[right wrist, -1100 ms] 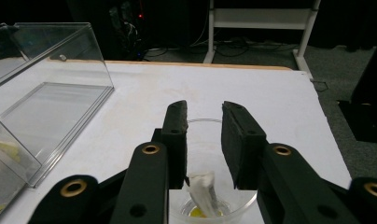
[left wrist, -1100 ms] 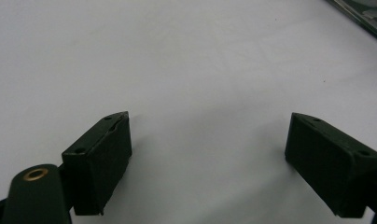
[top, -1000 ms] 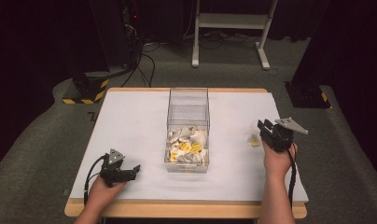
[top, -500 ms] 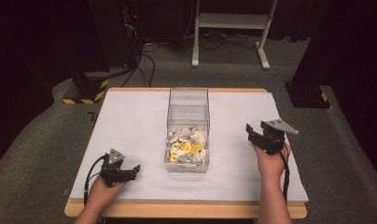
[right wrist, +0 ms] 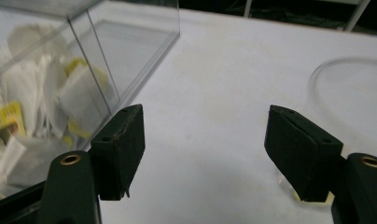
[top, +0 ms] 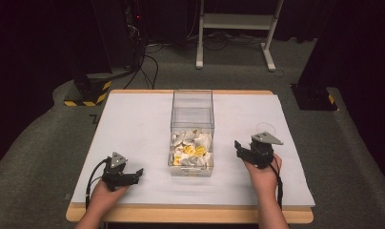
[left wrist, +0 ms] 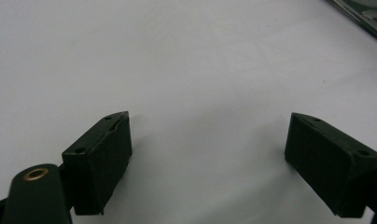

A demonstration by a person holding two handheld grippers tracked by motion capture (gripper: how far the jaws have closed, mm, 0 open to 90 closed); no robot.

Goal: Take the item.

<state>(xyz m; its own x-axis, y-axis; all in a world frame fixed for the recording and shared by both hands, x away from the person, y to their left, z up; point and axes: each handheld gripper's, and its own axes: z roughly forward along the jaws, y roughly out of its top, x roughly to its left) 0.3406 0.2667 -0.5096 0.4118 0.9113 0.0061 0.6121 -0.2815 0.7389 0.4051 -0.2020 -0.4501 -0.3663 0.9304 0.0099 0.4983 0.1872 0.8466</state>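
1. While the white surface [top: 133,124] is sitting on grey carpet [top: 33,157], the clear box [top: 192,114] of tea bags [top: 193,148] is standing at its centre.
2. Right claw [top: 239,149] is gaping wide, having just been opening, just beside the box.
3. Left claw [top: 136,174] is resting wide, empty.

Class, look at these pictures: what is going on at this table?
A person works at a white table with a hand-held gripper in each hand. A clear plastic box of white and yellow tea bags stands between them. The right hand-held gripper, beside the box, has just been opening, nothing between its jaws. The left hand-held gripper rests open.
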